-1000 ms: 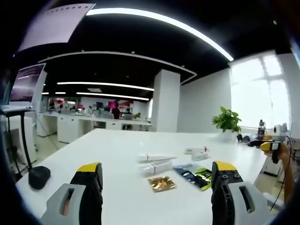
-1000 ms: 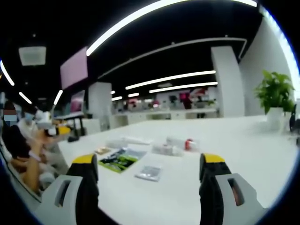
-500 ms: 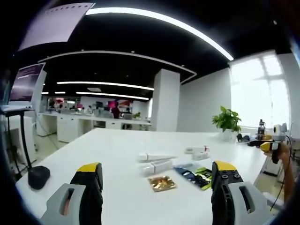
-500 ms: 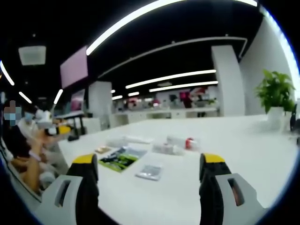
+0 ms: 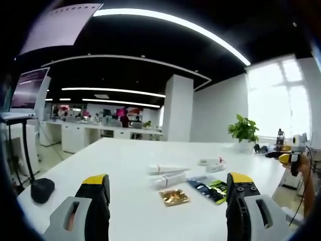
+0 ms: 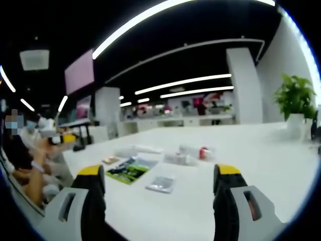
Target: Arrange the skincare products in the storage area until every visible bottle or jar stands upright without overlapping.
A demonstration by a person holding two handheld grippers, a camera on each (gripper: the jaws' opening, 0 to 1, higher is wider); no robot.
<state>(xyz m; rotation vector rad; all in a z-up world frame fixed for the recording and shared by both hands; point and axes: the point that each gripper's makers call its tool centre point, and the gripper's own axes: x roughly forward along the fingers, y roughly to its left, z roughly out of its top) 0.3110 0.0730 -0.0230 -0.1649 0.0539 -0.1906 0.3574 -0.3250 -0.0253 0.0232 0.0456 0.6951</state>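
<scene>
White office surface (image 5: 125, 160) carries white tubes (image 5: 168, 173) lying flat beside a dark-green packet (image 5: 209, 190) and gold sachet (image 5: 174, 197). Left gripper (image 5: 168, 193) and right gripper (image 6: 159, 186) hover nearby, fingers spread wide, holding nothing.

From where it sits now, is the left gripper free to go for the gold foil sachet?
Probably yes: the left gripper is open, and bare white table lies between it and the gold foil sachet.
</scene>
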